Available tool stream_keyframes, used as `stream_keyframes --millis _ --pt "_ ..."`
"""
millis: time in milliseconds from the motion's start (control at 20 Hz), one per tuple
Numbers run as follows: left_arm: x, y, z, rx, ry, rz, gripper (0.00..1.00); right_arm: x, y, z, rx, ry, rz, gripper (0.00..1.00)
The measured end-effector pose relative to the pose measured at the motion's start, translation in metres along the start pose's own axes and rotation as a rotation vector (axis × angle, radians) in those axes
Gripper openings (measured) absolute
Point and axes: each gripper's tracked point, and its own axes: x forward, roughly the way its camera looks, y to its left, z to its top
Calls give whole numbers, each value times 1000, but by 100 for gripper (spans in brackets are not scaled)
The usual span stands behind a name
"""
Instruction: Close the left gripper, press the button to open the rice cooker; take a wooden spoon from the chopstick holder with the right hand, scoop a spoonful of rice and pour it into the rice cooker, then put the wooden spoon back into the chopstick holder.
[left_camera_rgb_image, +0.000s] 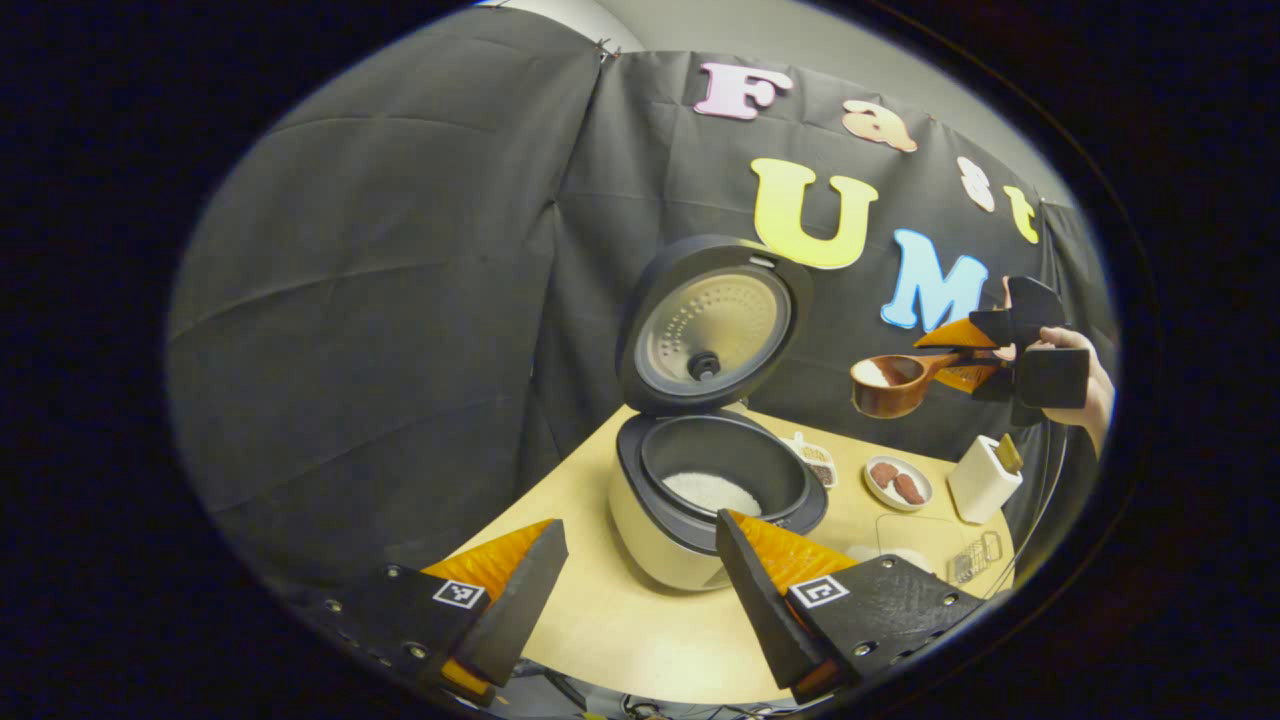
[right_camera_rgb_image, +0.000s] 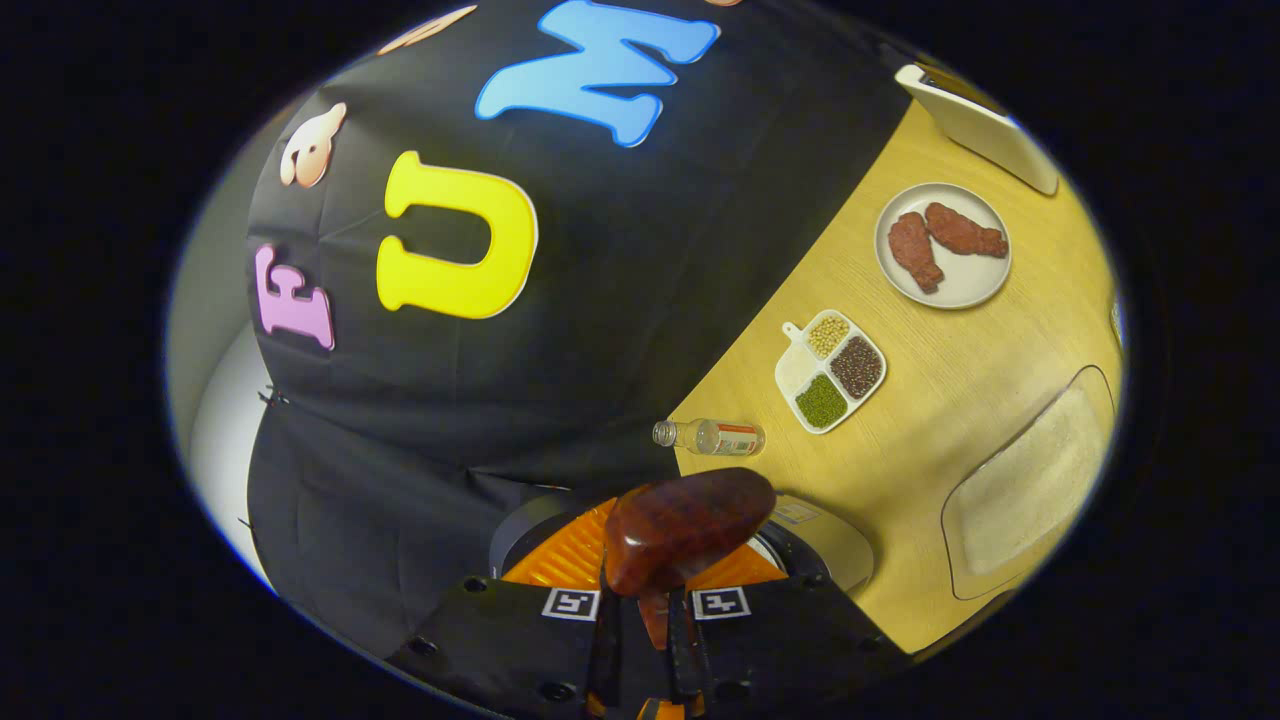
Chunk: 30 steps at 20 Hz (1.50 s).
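Observation:
The rice cooker (left_camera_rgb_image: 690, 540) stands on the table with its lid (left_camera_rgb_image: 712, 328) raised and white rice in the inner pot (left_camera_rgb_image: 712, 492). My left gripper (left_camera_rgb_image: 640, 555) is open just in front of it, holding nothing. Up at the right, my right gripper (left_camera_rgb_image: 985, 352) is shut on the handle of the wooden spoon (left_camera_rgb_image: 893, 385), whose tilted bowl holds a little rice, above and right of the pot. In the right gripper view, the spoon's rounded back (right_camera_rgb_image: 688, 532) sticks out of my right gripper (right_camera_rgb_image: 655, 595). The white chopstick holder (left_camera_rgb_image: 983, 480) stands at the right.
A plate of meat pieces (right_camera_rgb_image: 945, 245), a divided dish of grains (right_camera_rgb_image: 830, 370) and a small lying bottle (right_camera_rgb_image: 712, 437) sit on the wooden table (right_camera_rgb_image: 930, 400). A clear container of rice (right_camera_rgb_image: 1035, 480) lies near its edge. A hand (left_camera_rgb_image: 1085, 385) holds the right gripper.

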Motion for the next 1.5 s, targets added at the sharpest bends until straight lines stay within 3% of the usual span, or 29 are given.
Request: stream_keyframes --millis 300,400,600,1200,1500 --pt "0 22 -8 -18 13 54 93 49 16 -32 -170 55 -6 15" --pt "-2 27 -9 -27 15 70 94 66 17 -44 -277 67 -17 20" --pt "0 37 -9 -26 19 99 93 86 21 -63 -516 72 -25 19" --pt "-8 66 -10 -32 19 184 94 109 24 -90 -805 31 -30 20" --pt "-7 60 -5 -17 3 154 93 105 36 -106 -942 25 -4 20"
